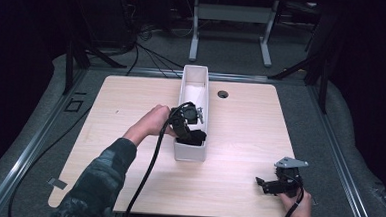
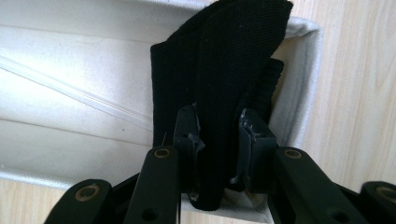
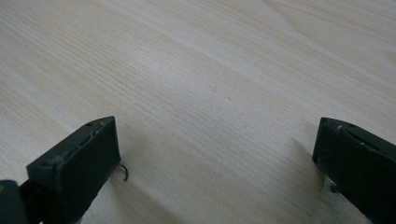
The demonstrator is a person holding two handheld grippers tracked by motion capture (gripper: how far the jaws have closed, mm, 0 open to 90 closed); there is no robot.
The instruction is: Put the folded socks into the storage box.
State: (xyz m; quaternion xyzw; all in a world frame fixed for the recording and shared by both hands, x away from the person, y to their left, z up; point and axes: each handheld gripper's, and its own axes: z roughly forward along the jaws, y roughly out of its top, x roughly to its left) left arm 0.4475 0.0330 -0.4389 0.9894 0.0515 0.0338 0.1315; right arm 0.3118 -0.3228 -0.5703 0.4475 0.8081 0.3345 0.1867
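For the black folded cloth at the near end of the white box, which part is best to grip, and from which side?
Grip the black folded cloth across its thick folded middle, coming from above, since the walls of the white box block the sides. The left hand-held gripper already pinches it so, one jaw on each face. The fold stands upright, so its faces are probably the easiest to clamp.

A pale wood surface (image 1: 239, 141) with rounded corners and a small round hole (image 1: 223, 94) near its far edge is catching the brightest light, while the rest of the room is sinking into darkness. Grey carpet (image 1: 39, 130) is spreading around it, with metal rails (image 1: 26, 152) running along both sides and black cables (image 1: 153, 56) trailing across the floor behind. Farther back, the white legs of another desk (image 1: 230, 35) are standing against the dark.
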